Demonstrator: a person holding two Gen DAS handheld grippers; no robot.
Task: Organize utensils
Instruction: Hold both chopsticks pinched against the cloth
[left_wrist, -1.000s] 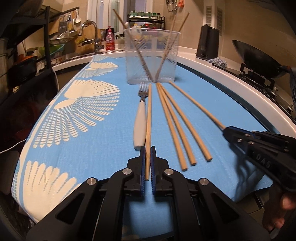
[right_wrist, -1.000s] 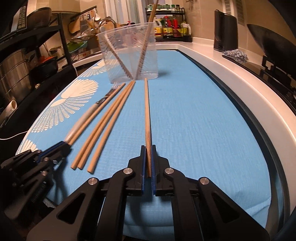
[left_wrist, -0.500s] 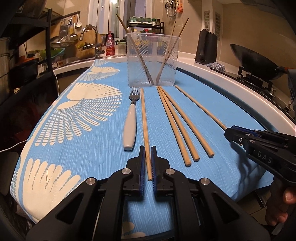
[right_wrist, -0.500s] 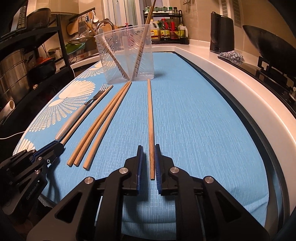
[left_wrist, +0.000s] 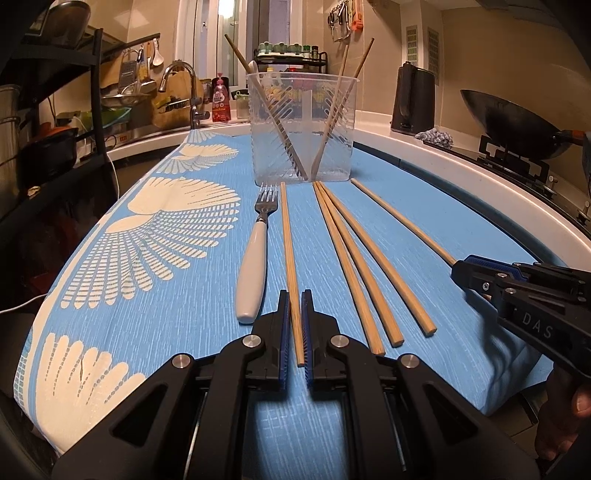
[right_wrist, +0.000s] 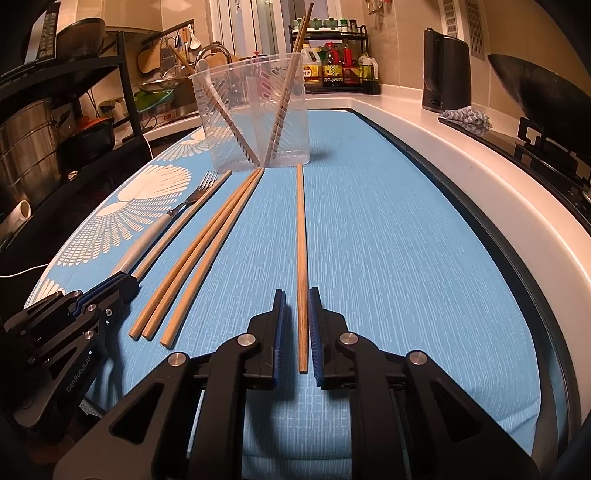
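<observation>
Wooden chopsticks like these are light, stiff and round, so expect them to roll or pivot if you pinch off-centre. Your left gripper (left_wrist: 295, 328) is spread slightly, its pads straddling the near end of one chopstick (left_wrist: 289, 254) that lies flat on the blue cloth (left_wrist: 184, 302); gaps show on both sides. Your right gripper (right_wrist: 296, 328) is spread a little wider around the near end of another chopstick (right_wrist: 301, 243), also untouched. Three more sticks (left_wrist: 354, 266) lie between the two grippers, and a fork (left_wrist: 255, 266) rests just left of the left gripper's stick. Ahead of both stands the clear cup (left_wrist: 301, 125), already holding a few sticks. Taking hold at the very end will likely let the long tip sag and swing; a grip slightly further along would probably steady it. The fork's smooth white handle looks slippery and heavier.
</observation>
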